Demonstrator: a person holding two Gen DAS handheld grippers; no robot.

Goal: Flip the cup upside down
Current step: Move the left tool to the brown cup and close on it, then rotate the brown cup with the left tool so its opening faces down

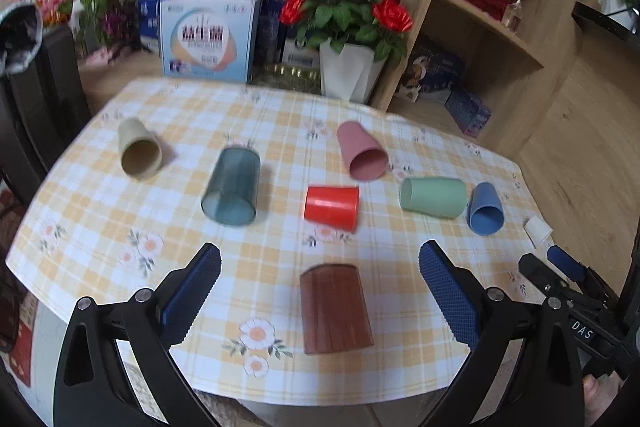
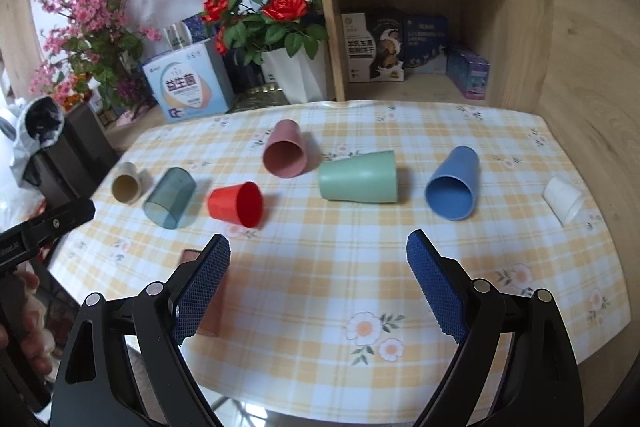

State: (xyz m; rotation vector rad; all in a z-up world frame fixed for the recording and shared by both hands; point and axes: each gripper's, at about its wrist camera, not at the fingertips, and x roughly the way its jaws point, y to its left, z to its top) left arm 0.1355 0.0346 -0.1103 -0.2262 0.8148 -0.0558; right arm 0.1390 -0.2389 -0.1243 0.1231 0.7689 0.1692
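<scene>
Cups lie tipped across the glossy checked tablecloth point(image 1: 100, 227); the ribbed brown cup point(image 1: 334, 309) rests on its side between the wide-apart knurled blue pads of the left gripper point(image 1: 320, 265); right gripper point(image 2: 318, 255) gapes too, holding nothing; smooth red cup point(image 2: 237, 204) just beyond

Eight cups point(image 2: 357, 177) on table; two flower arrangements point(image 2: 267, 9).

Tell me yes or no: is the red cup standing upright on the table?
No, in the right wrist view the red cup lies on its side on the checked tablecloth, its open mouth facing sideways toward the camera.
</scene>
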